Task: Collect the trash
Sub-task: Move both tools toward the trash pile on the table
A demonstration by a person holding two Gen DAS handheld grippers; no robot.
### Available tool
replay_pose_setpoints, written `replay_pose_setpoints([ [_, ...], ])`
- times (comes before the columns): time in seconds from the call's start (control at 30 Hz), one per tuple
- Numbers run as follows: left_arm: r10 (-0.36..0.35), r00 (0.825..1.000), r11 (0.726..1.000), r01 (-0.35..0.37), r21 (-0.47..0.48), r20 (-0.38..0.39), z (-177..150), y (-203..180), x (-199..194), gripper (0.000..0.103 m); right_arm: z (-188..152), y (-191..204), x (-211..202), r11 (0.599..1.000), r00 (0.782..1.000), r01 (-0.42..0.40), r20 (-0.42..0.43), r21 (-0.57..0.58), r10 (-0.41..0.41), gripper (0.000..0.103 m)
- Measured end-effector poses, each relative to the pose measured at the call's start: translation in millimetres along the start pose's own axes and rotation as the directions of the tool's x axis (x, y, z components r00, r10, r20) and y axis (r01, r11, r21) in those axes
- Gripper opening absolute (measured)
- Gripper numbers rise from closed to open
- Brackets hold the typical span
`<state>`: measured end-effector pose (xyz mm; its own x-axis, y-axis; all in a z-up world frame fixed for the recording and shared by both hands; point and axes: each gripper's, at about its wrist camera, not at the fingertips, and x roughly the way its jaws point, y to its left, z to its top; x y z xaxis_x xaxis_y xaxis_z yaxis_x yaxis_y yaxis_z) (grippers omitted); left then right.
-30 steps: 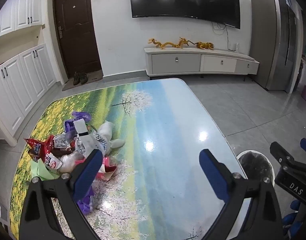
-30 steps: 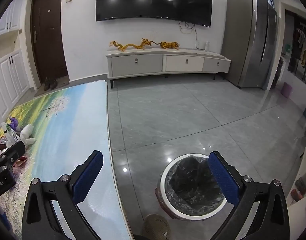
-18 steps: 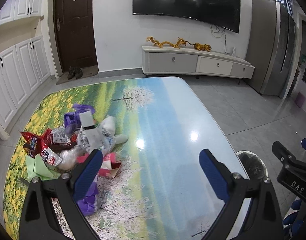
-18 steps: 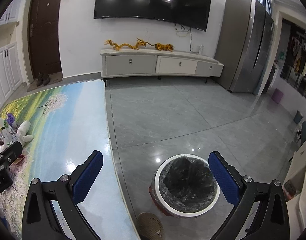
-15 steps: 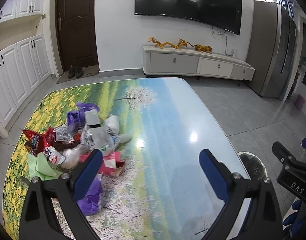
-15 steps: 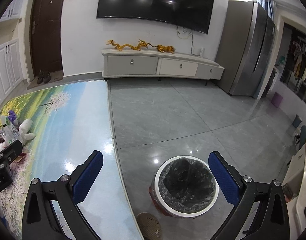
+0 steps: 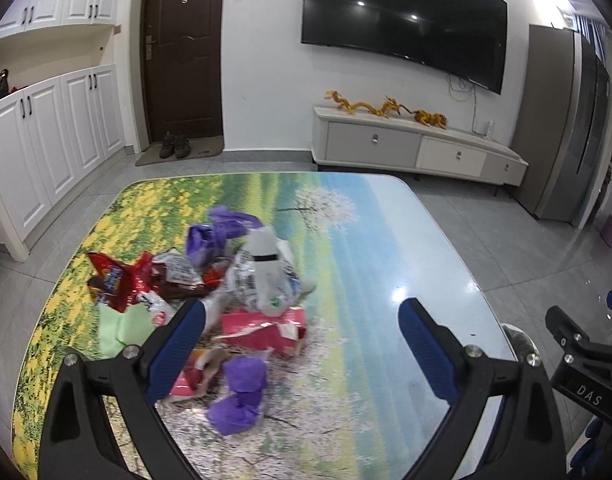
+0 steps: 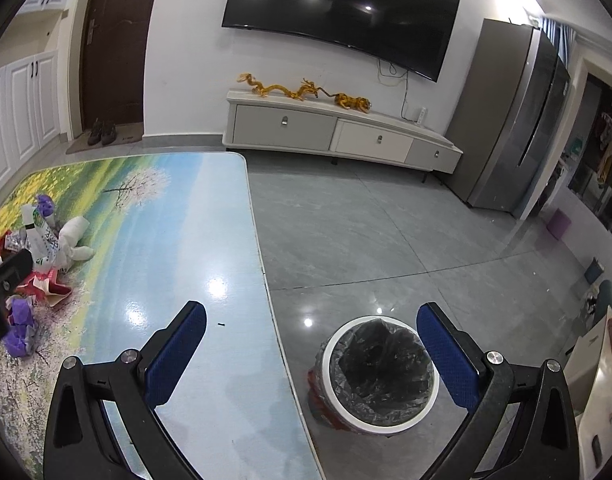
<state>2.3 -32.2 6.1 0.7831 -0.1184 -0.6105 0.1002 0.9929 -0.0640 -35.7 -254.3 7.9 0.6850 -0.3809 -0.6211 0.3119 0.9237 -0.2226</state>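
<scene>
A heap of trash (image 7: 209, 276) lies on the left half of the landscape-print table (image 7: 378, 264): red snack wrappers (image 7: 113, 280), a white plastic bag (image 7: 265, 276), a pink carton (image 7: 265, 326) and purple crumpled paper (image 7: 241, 392). My left gripper (image 7: 301, 340) hangs open above the table, its left finger over the heap's near edge. My right gripper (image 8: 312, 344) is open with nothing in it, straddling the table's right edge and a white bin (image 8: 380, 372) lined with a black bag on the floor. The heap (image 8: 33, 256) shows at the far left of the right wrist view.
A white TV cabinet (image 8: 338, 132) with golden dragon figures stands under a wall TV (image 8: 338, 12). A tall grey fridge (image 8: 518, 120) is at the right, white cupboards (image 7: 49, 136) and a dark door (image 7: 181, 52) at the left. Grey tiled floor (image 8: 366, 232) lies beyond the table.
Both grippers have shifted left and slightly forward. The heap now sits nearer the middle of the left wrist view, and more of the table shows in the right wrist view. Both stay open.
</scene>
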Motion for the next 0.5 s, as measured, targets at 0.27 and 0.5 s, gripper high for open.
replay_pose_setpoints([
  [0.27,0.054,0.996,0.997,-0.049,-0.058,0.075,1.0,38.1,-13.8,0.098,2.7,16.4,-15.2,1.000,0.998,0.010,0.069,0.012,-0.010,0.103],
  [0.5,0.049,0.998,0.997,-0.047,-0.062,0.028,-5.7,75.3,-11.6,0.098,14.2,28.8,-32.5,0.996,0.991,-0.084,0.108,0.043,0.079,0.103],
])
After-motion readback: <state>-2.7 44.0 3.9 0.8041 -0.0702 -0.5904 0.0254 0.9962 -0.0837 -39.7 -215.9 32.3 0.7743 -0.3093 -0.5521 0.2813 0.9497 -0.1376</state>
